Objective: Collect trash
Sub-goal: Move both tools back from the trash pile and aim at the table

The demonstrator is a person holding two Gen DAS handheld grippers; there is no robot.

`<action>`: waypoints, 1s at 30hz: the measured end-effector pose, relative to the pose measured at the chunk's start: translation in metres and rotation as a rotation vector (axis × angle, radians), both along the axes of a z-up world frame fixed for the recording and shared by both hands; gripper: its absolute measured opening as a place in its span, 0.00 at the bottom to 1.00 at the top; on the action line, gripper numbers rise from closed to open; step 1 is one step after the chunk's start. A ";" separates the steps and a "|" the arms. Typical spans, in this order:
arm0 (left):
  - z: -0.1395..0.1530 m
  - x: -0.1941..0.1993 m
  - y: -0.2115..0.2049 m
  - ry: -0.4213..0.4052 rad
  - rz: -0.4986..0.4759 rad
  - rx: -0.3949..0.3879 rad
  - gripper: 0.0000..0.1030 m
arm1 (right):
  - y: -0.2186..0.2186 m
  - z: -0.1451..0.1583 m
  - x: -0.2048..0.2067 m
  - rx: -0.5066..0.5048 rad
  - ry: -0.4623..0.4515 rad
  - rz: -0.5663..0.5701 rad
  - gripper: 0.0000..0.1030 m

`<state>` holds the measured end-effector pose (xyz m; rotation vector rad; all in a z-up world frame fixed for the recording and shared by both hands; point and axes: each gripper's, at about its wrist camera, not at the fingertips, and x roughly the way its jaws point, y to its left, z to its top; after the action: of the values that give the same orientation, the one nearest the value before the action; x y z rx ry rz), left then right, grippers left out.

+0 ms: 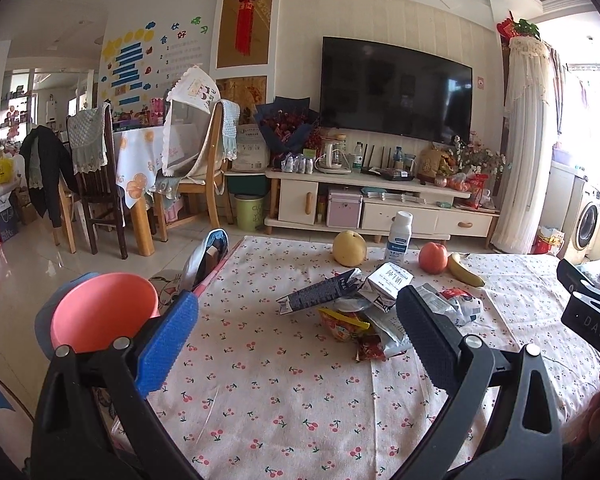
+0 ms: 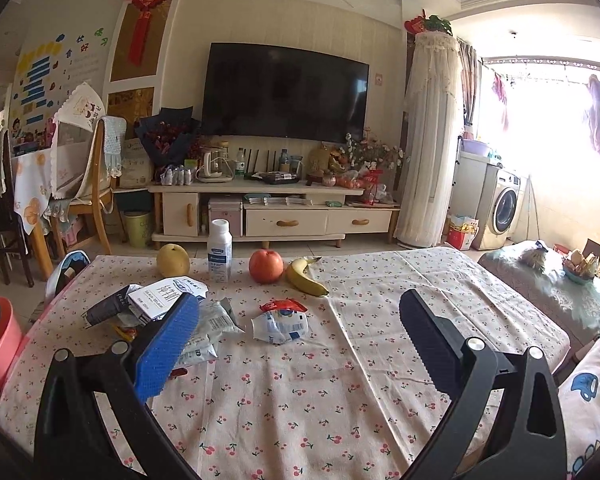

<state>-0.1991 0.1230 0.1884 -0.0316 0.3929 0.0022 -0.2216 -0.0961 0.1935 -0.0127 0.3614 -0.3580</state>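
Holding: two grippers over a table (image 2: 340,400) covered in a cherry-print cloth; I grip nothing with either.
Left gripper (image 1: 298,336): jaws wide apart, empty, hanging above the near left part of the cloth, aimed at the trash heap.
Right gripper (image 2: 300,338): jaws wide apart, empty, above the cloth's middle; its blue finger overlaps the heap's right edge in its own view, contact not clear.
Trash heap (image 1: 356,312): left of the table's centre, crumpled packs lying on one another.
Dark carton (image 1: 320,292): flattened, long axis running left to right, rising toward the right end, which rests on the heap.
White carton (image 1: 388,282): crushed, on top of the heap, printed face tilted toward me.
Red-yellow wrapper (image 1: 344,326): at the heap's near side, partly under silver packs.
Loose pouch (image 2: 282,322): white with a red top, apart from the heap to its right, long axis roughly across the table.
Far edge: pear (image 2: 173,261), white bottle (image 2: 219,250) upright, apple (image 2: 265,266), banana (image 2: 306,276), in a row.
Pink bin (image 1: 104,312): beside the table's left edge, mouth open toward me.
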 end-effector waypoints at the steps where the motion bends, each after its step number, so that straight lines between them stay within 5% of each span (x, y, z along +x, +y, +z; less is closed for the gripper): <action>1: 0.000 0.002 -0.003 0.000 0.001 0.007 0.97 | -0.003 -0.001 0.001 0.004 0.001 0.004 0.96; 30: -0.023 0.040 -0.051 0.011 -0.017 0.074 0.97 | -0.055 -0.031 0.023 0.079 0.026 -0.037 0.96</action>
<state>-0.1588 0.0722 0.1650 0.0451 0.4042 0.0003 -0.1989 -0.1507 0.1624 0.0666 0.4021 -0.3802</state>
